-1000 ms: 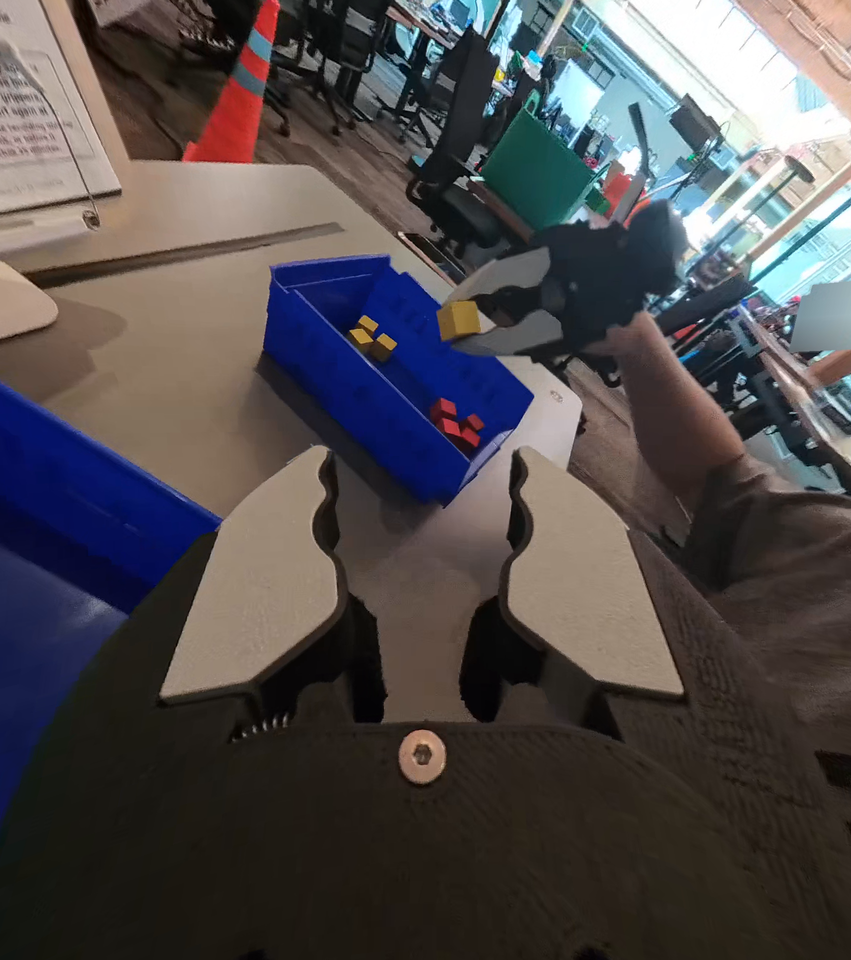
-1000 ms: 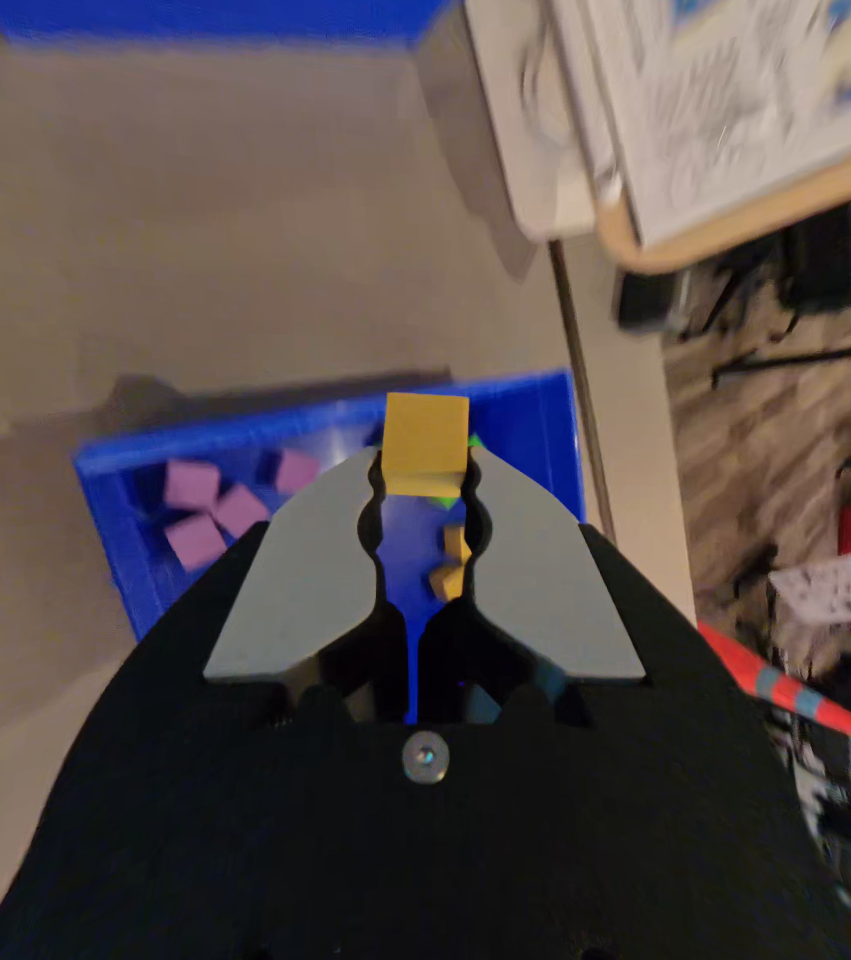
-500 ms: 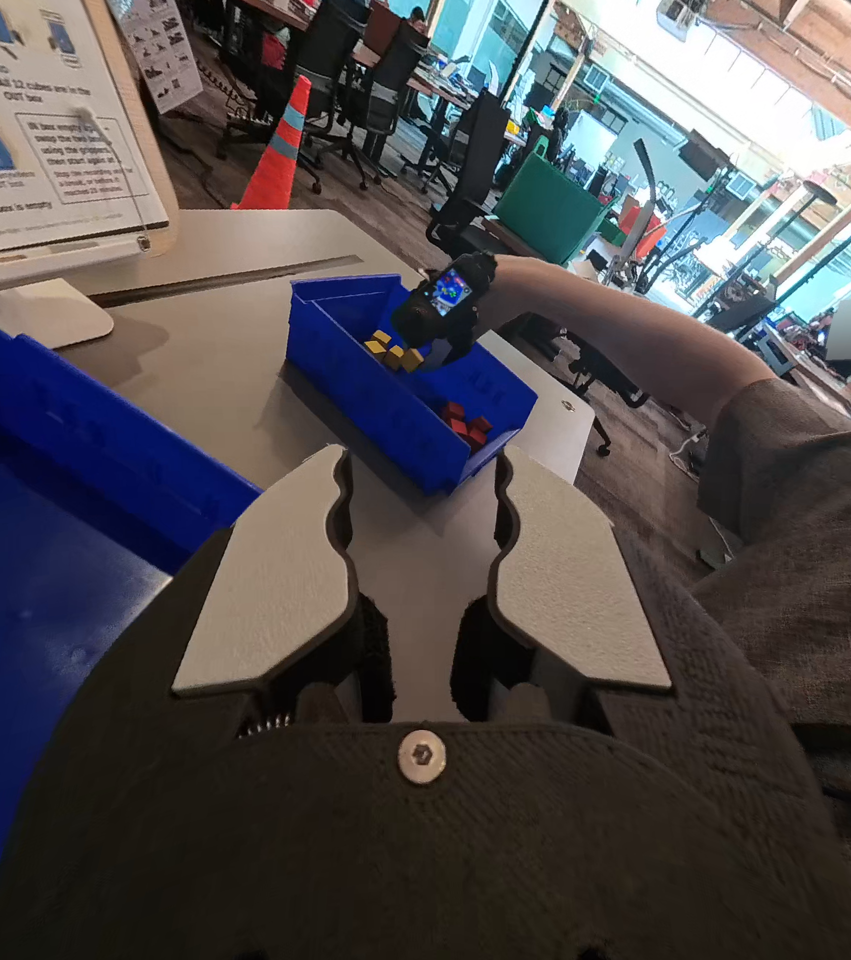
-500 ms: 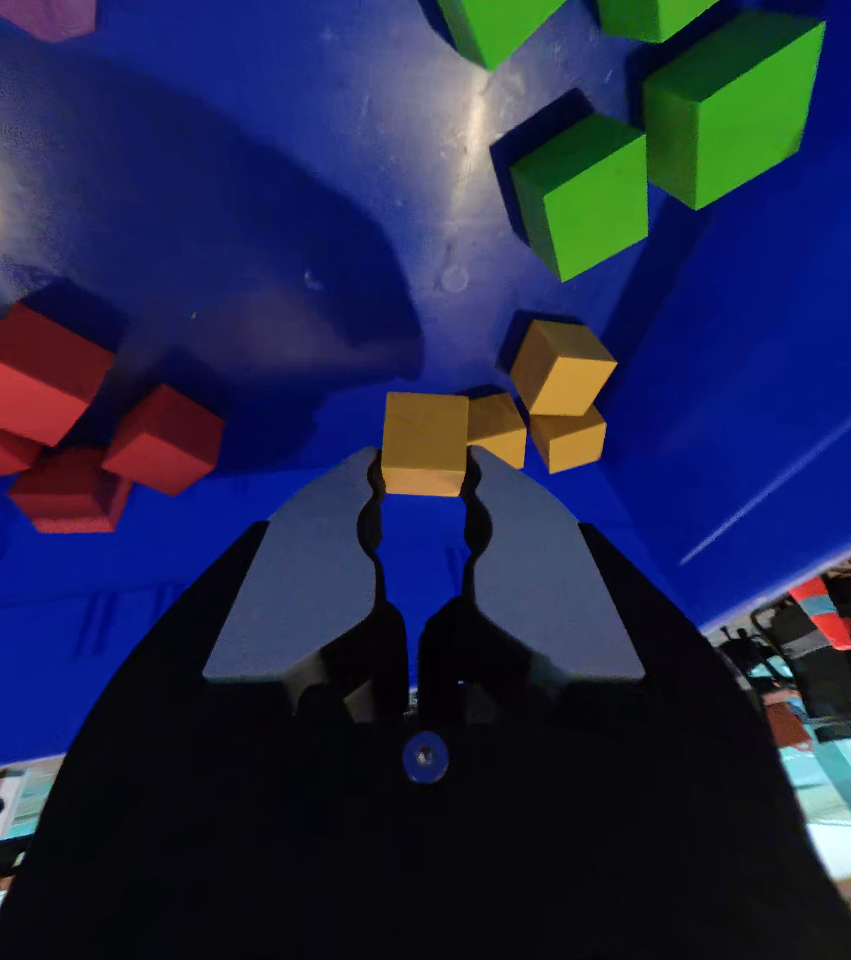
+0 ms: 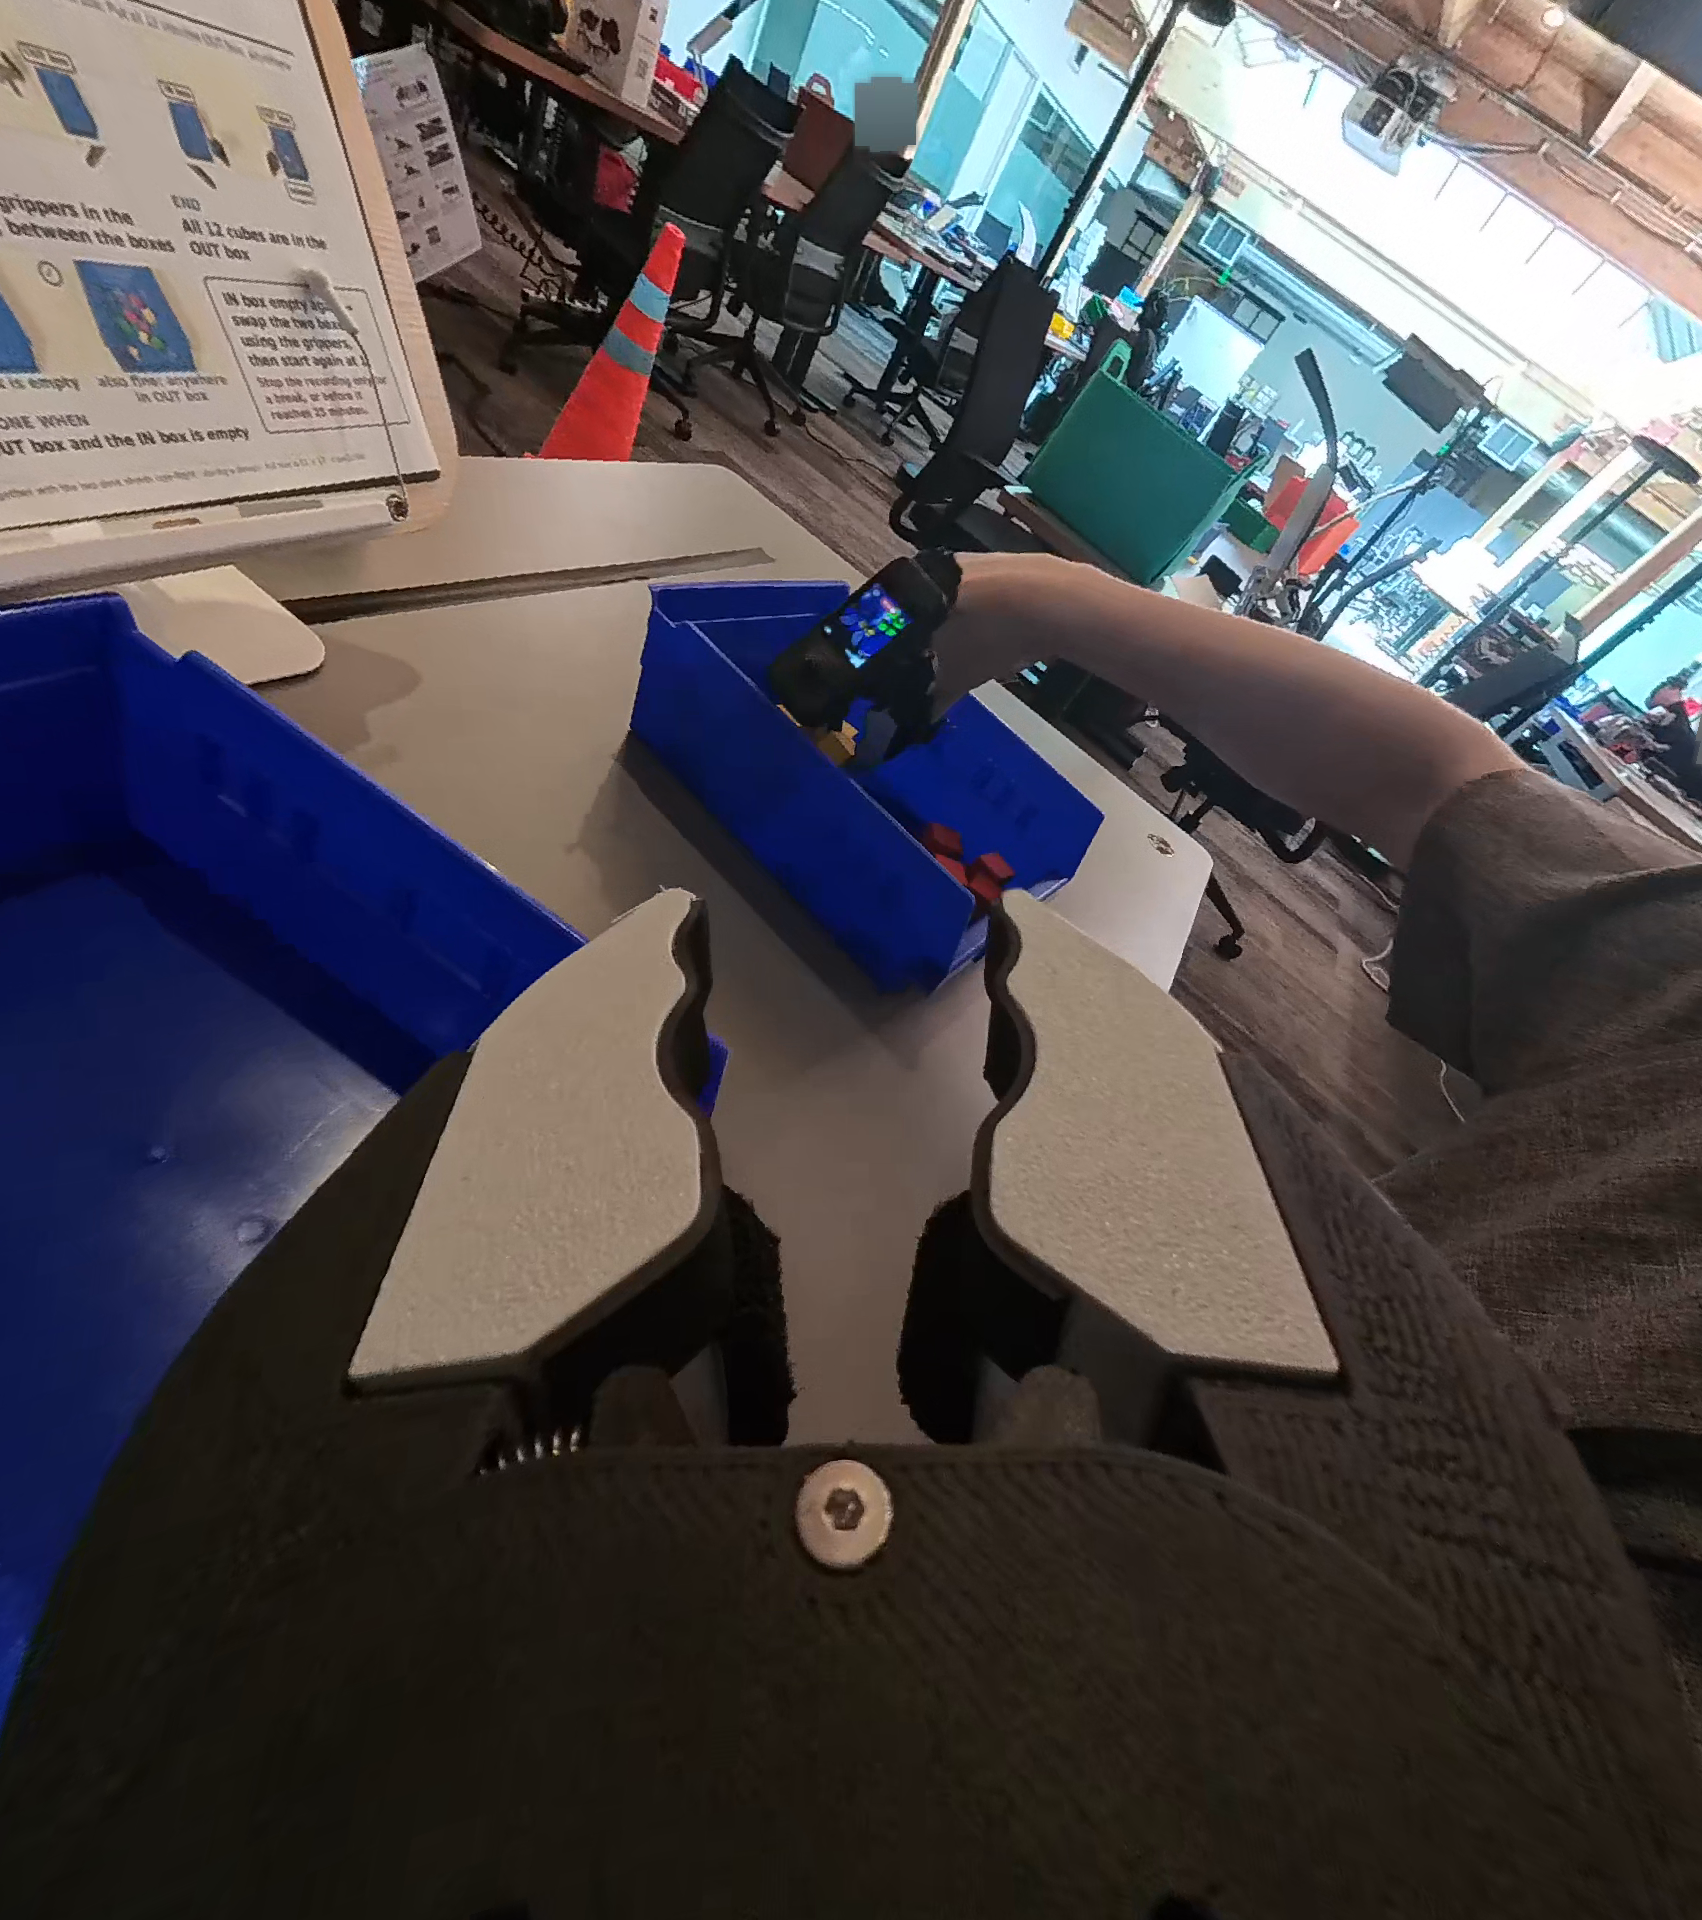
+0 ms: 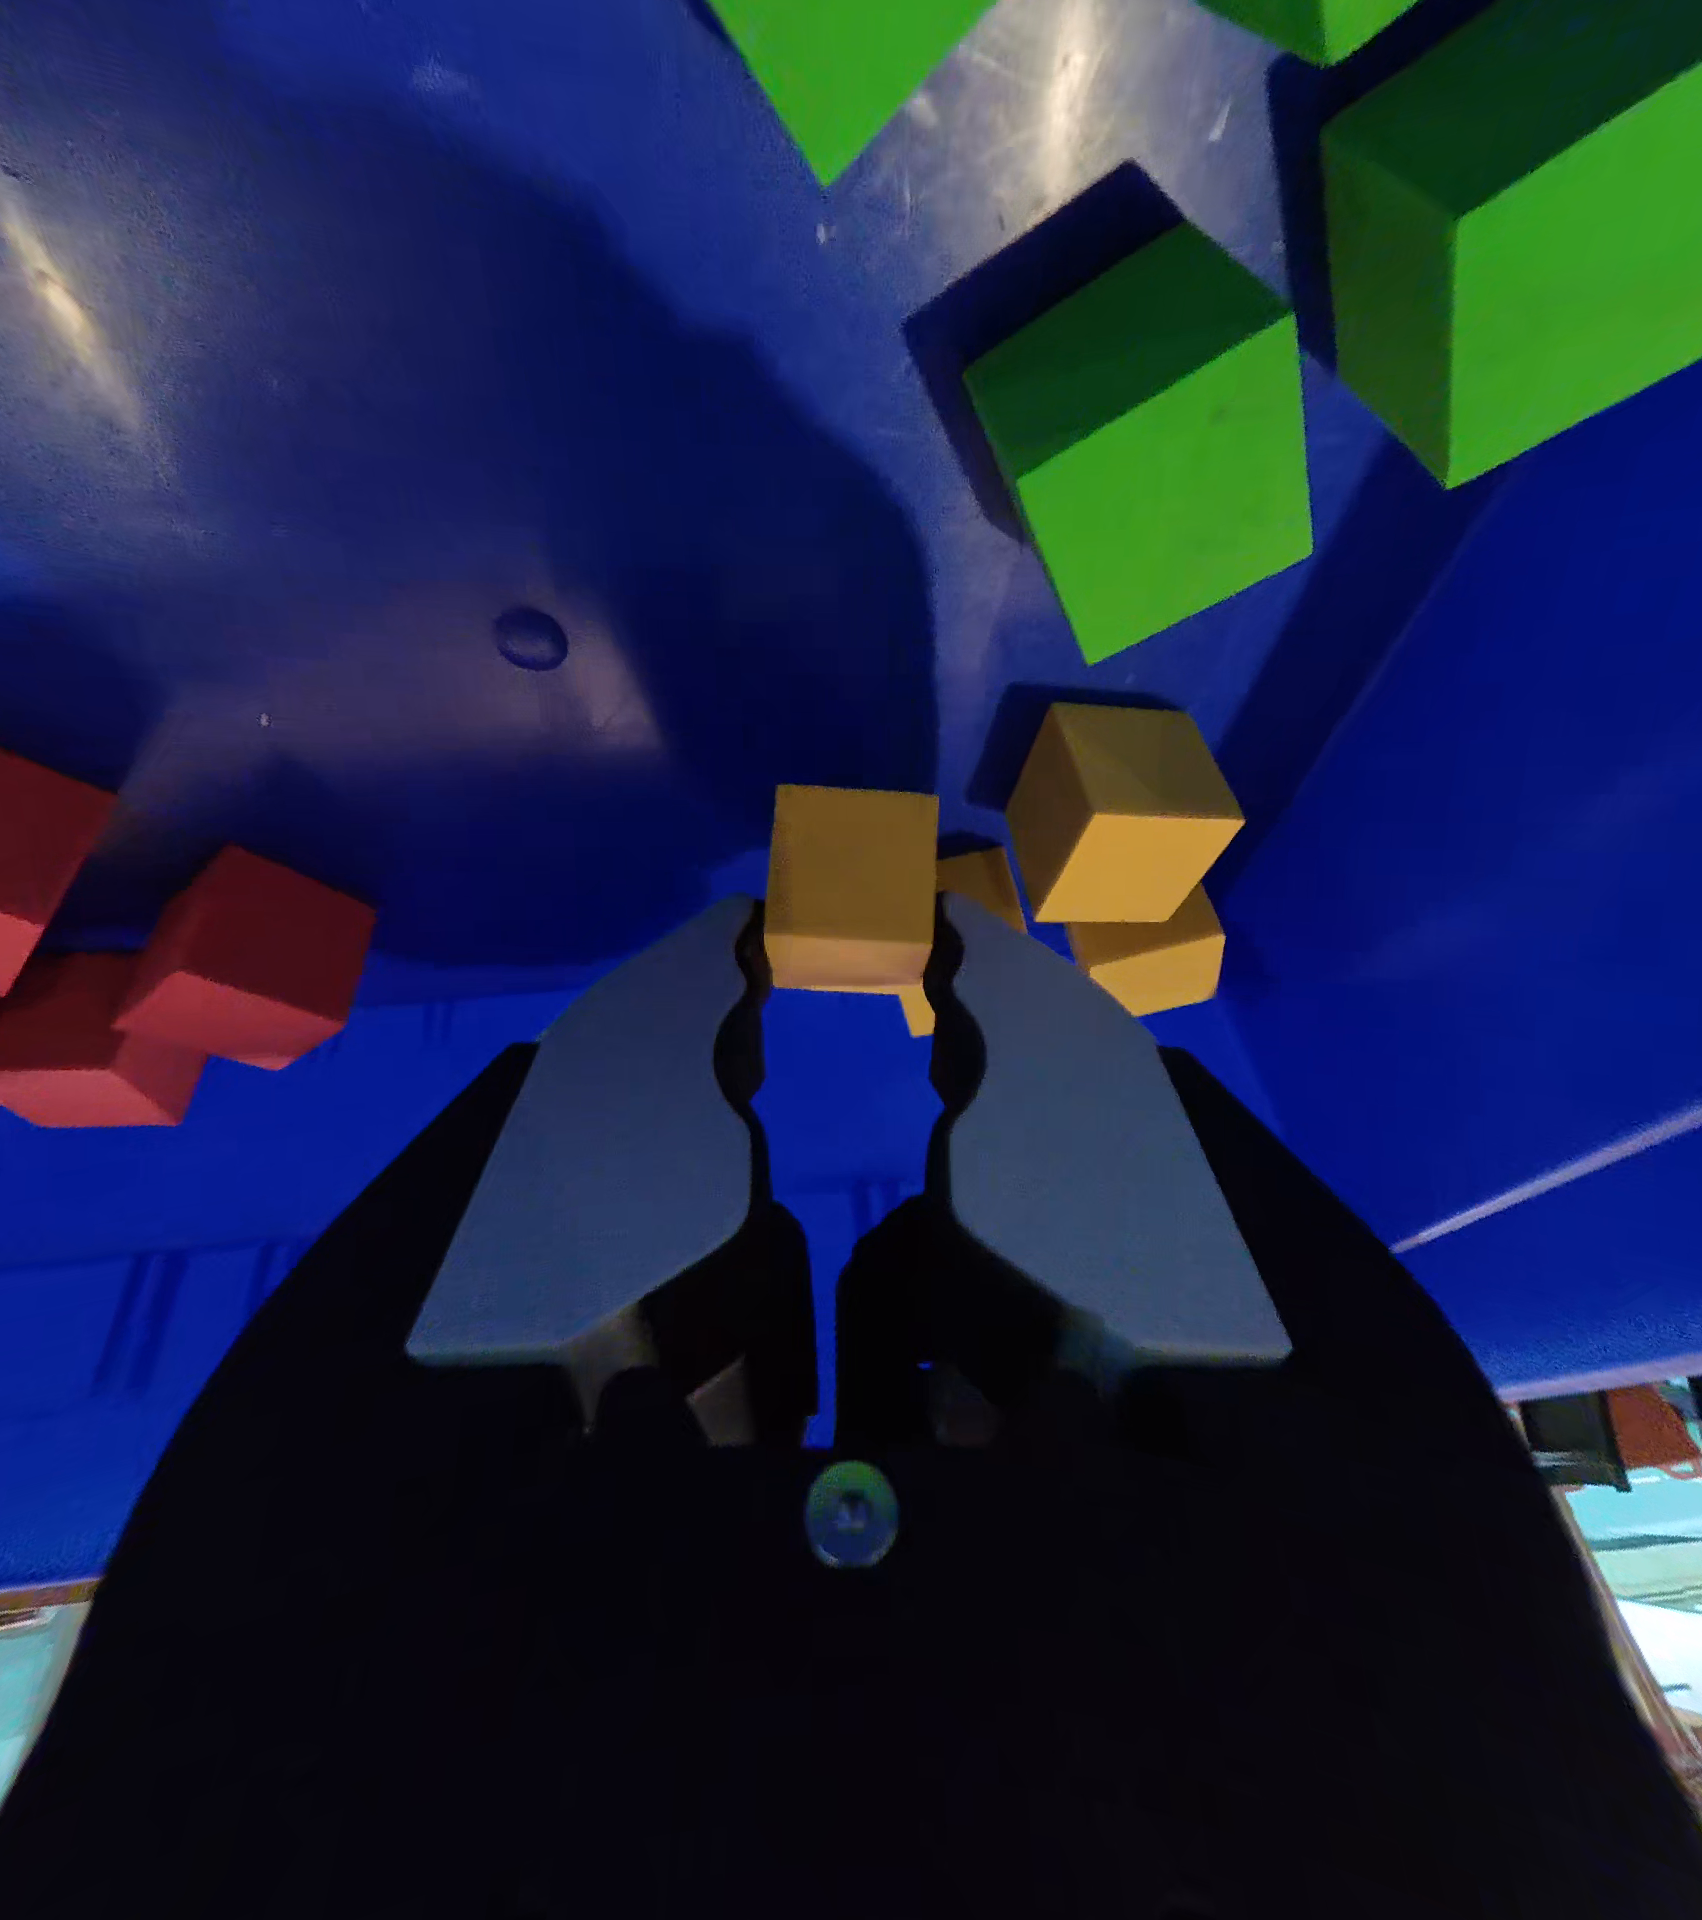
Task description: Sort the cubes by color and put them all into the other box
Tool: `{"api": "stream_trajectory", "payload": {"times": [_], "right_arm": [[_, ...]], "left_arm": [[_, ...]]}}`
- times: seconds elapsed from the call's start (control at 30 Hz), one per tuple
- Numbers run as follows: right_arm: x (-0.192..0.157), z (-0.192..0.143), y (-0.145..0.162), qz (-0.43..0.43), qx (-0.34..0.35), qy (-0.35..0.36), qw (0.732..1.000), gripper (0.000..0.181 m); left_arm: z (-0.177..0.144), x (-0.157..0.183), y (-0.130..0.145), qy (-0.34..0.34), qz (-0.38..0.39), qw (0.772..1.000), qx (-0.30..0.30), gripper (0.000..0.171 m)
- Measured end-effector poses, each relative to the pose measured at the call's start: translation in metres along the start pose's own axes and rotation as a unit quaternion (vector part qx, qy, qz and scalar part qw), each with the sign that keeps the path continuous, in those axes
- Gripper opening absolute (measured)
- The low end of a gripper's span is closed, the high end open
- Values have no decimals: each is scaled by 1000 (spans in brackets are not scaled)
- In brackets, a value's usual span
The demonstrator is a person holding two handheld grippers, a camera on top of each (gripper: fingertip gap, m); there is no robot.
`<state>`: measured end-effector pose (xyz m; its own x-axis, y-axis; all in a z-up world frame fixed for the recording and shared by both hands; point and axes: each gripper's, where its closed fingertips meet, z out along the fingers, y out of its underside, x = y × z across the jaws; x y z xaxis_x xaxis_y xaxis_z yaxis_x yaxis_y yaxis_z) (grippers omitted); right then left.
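My right gripper (image 6: 847,925) is shut on a yellow cube (image 6: 849,883) and holds it low inside a blue bin (image 6: 411,416), right beside other yellow cubes (image 6: 1117,821). Green cubes (image 6: 1159,457) lie farther in on the right, and red cubes (image 6: 203,956) lie on the left. In the left wrist view the right gripper's body (image 5: 857,665) reaches down into this far bin (image 5: 805,831), its fingers hidden by the wall. My left gripper (image 5: 842,914) is open and empty, above the grey table (image 5: 535,707) between the two bins.
A larger blue bin (image 5: 99,1039) with nothing showing in it stands at the near left. A printed sign on a stand (image 5: 130,260) is at the back left. A person's arm (image 5: 1242,707) crosses from the right. An orange cone (image 5: 618,353) and office chairs stand beyond the table.
My right gripper has come down from above the far bin into it, still holding the yellow cube, close to the other yellow cubes. My left gripper has drifted toward the near bin and stays open.
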<state>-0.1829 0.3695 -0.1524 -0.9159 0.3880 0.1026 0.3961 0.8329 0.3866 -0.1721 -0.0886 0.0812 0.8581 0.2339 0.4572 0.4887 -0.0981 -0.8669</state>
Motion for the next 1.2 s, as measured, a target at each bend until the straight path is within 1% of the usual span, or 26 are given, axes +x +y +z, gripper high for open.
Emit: {"api": "stream_trajectory", "payload": {"times": [0.17,0.3,0.43,0.57,0.67,0.77,0.83,0.93,1.03,1.1,1.13,1.2], "right_arm": [[-2,1,0,12,2,-16,1000,30],[0,1,2,31,-1,-21,999,41],[4,-6,1,35,14,-13,999,37],[9,-30,1,50,56,14,997,38],[13,-64,4,67,110,71,989,37],[9,-113,1,83,199,148,965,34],[-1,-145,0,93,257,196,942,33],[-24,-180,-1,105,326,247,906,33],[-49,-197,-3,117,369,273,881,33],[-62,-201,-4,144,399,282,861,40],[-68,-203,-4,168,420,282,846,42],[-80,-206,-4,229,466,284,806,47]], "left_arm": [[-5,-1,-2,-1,-1,1000,6,51],[-5,-1,-3,-1,0,1000,6,51],[-5,-2,-3,-2,0,1000,6,51],[-4,-3,-1,-6,2,1000,2,50],[-3,-4,-1,-14,7,1000,0,50],[0,-7,-1,-28,16,999,-4,50],[3,-9,0,-35,18,999,-7,50],[10,-8,2,-38,22,999,-13,50],[15,-6,4,-40,28,999,-21,50],[17,-4,5,-40,31,998,-22,50],[17,-4,5,-44,33,998,-23,50],[18,-5,5,-57,39,997,-22,50]]}}
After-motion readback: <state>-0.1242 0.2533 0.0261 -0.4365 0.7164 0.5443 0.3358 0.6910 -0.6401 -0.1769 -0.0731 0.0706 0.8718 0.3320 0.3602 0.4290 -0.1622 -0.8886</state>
